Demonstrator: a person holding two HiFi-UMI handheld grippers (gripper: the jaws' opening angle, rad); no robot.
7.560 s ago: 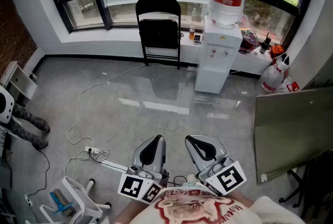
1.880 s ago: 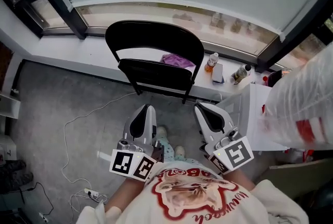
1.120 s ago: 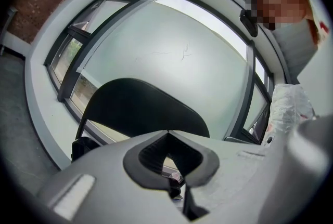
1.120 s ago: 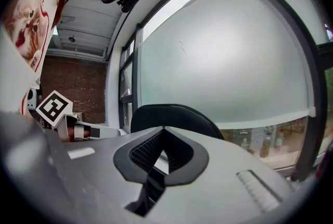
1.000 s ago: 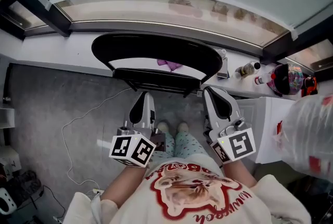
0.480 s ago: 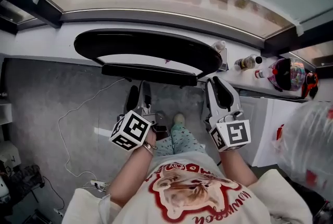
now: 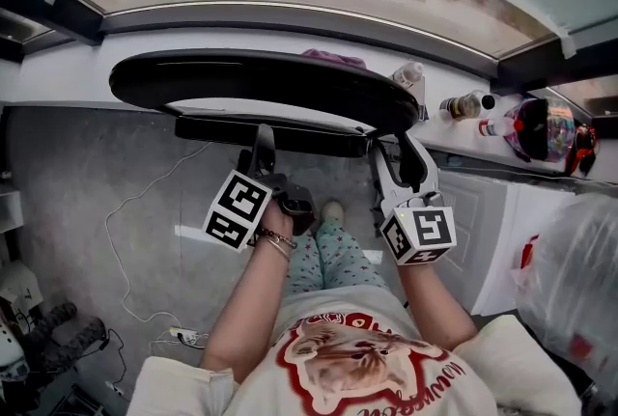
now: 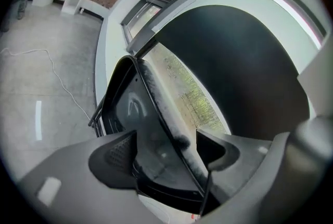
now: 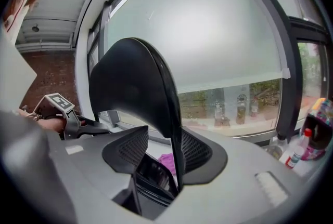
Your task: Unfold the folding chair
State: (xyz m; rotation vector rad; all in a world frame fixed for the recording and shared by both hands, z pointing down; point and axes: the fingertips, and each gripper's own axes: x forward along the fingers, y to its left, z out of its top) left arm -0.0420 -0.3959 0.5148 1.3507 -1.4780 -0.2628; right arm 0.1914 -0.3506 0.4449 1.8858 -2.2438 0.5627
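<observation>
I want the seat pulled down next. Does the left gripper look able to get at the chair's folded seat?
Probably yes: the left gripper is open, the edge of the seat stands between its jaws, and nothing blocks the way.

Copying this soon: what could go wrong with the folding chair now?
The right gripper's jaws, just opening, only straddle the folding chair's frame tube, and the left gripper is open around the seat edge: a pull may slip. Bottles on the sill close behind could get knocked.
</observation>
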